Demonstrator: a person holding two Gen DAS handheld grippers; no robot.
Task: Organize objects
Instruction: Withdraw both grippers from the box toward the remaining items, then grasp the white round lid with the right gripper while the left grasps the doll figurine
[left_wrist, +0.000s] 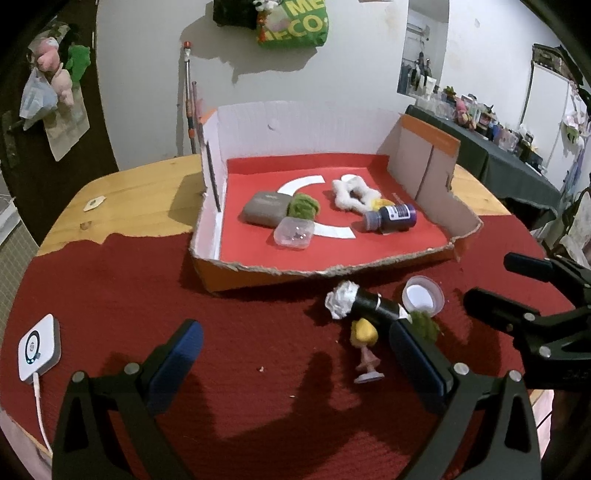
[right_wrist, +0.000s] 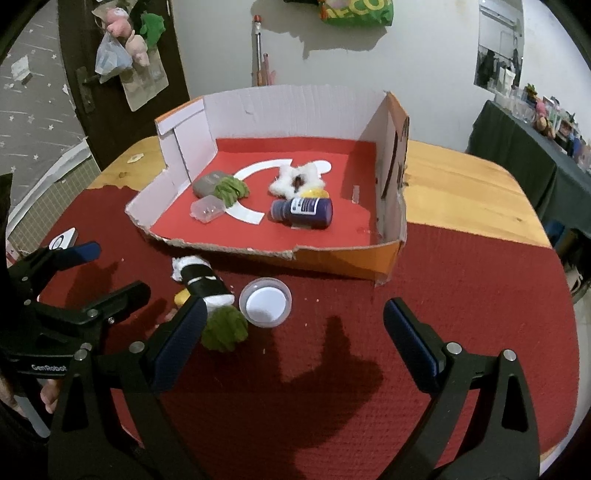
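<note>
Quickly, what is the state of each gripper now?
Left gripper: open, holding nothing.
Right gripper: open, holding nothing.

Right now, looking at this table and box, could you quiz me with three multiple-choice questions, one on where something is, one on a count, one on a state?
1. Where does the purple paint bottle lie?
A. inside the cardboard box
B. on the red cloth outside the box
C. between a gripper's fingers

2. How many green fuzzy clumps show in the right wrist view?
A. one
B. two
C. four

3. How do the jaws of the right gripper stand?
A. shut on the small white cup
B. shut on nothing
C. open, holding nothing

Answers:
1 A: the bottle lies on its side on the box's red floor.
2 B: one clump sits in the box beside the grey block, another lies on the cloth by the cup.
3 C: its fingers stand wide apart with only cloth between them.
</note>
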